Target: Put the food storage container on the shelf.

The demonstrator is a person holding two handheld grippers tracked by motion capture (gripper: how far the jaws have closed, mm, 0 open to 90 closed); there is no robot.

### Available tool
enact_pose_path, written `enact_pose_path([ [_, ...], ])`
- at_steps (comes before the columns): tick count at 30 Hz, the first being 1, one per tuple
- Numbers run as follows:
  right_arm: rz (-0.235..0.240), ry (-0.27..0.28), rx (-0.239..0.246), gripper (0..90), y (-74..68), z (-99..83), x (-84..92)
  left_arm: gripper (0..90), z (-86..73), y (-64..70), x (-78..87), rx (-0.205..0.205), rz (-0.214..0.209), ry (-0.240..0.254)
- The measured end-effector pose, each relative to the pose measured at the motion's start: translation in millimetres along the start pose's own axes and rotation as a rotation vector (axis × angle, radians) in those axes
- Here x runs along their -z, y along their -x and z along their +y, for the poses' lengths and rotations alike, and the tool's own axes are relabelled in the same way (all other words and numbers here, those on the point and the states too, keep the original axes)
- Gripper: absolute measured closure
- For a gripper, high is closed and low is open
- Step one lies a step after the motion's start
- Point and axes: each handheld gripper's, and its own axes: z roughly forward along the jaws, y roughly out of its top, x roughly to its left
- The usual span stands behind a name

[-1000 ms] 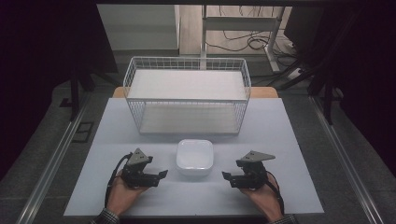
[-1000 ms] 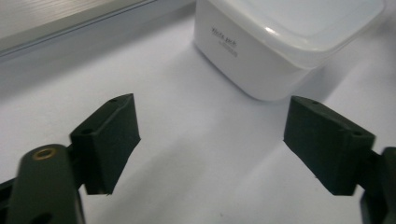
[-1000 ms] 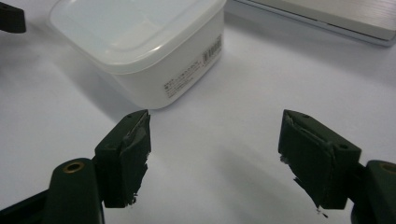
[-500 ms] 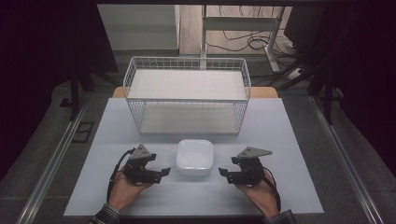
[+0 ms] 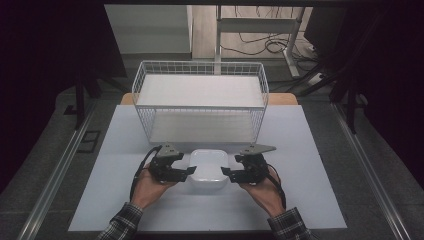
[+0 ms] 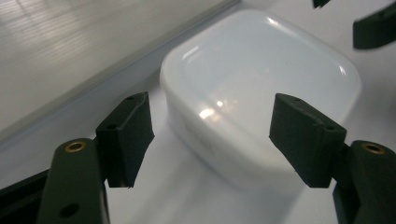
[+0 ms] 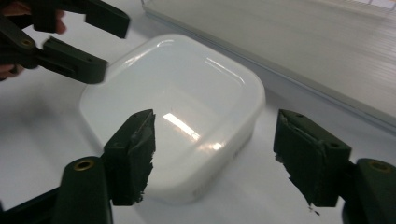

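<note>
White table [image 5: 310, 150] carries a white wire basket [image 5: 200, 102] at its far side, and a white square container [image 5: 208, 170] sits upright on the table just in front of the basket. Left gripper [image 5: 190, 171] at the container's left edge, jaws spread apart, nothing between them but the container's near corner ahead. Right gripper [image 5: 226, 171] at the container's right edge, jaws likewise apart, not clamped.
</note>
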Motion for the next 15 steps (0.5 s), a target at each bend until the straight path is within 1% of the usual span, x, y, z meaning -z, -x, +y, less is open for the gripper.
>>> enact_pose_path([
  [2,-0.002,-0.01,-0.004,24.9,-0.2,4.2,-7.4,27.8,3.3,-1.1,-7.5,0.014,-0.005,0.001],
  [3,-0.006,-0.01,-0.001,24.2,0.3,5.4,-10.9,26.5,4.2,-2.6,-11.7,0.012,-0.007,-0.01],
  [4,-0.003,-0.011,-0.008,23.1,1.2,6.2,-14.2,24.4,4.2,-3.4,-15.4,0.02,-0.015,-0.012],
  [5,0.0,-0.025,-0.018,20.5,3.5,6.6,-21.2,20.8,3.2,-6.5,-18.9,0.062,-0.046,-0.006],
  [6,0.003,-0.028,-0.02,20.0,4.3,6.2,-23.4,20.0,3.2,-6.5,-18.9,0.062,-0.046,-0.006],
  [7,0.003,-0.028,-0.02,20.0,4.3,6.2,-23.4,20.0,2.1,-8.5,-19.8,0.07,-0.059,-0.002],
  [8,0.022,-0.051,-0.029,18.2,6.0,4.1,-29.6,20.0,-0.8,-12.0,-20.4,0.099,-0.094,-0.003],
  [9,0.028,-0.064,-0.025,16.8,6.4,3.1,-31.9,20.0,-0.8,-12.0,-20.4,0.099,-0.094,-0.003],
  [10,0.045,-0.06,-0.045,17.2,7.5,2.1,-33.3,20.2,-4.0,-14.2,-21.8,0.124,-0.132,0.005],
  [11,0.045,-0.06,-0.045,17.2,7.5,2.1,-33.3,20.4,-4.0,-14.2,-21.8,0.124,-0.132,0.005],
  [13,0.078,-0.066,-0.079,18.2,10.8,0.9,-35.0,21.3,-7.0,-14.9,-23.0,0.145,-0.178,0.01],
  [14,0.117,-0.075,-0.117,22.4,12.9,-0.5,-34.9,22.6,-10.1,-13.0,-22.9,0.164,-0.206,0.015],
  [15,0.128,-0.08,-0.132,22.2,13.2,-1.4,-34.6,22.8,-10.1,-13.0,-22.9,0.164,-0.206,0.015],
])
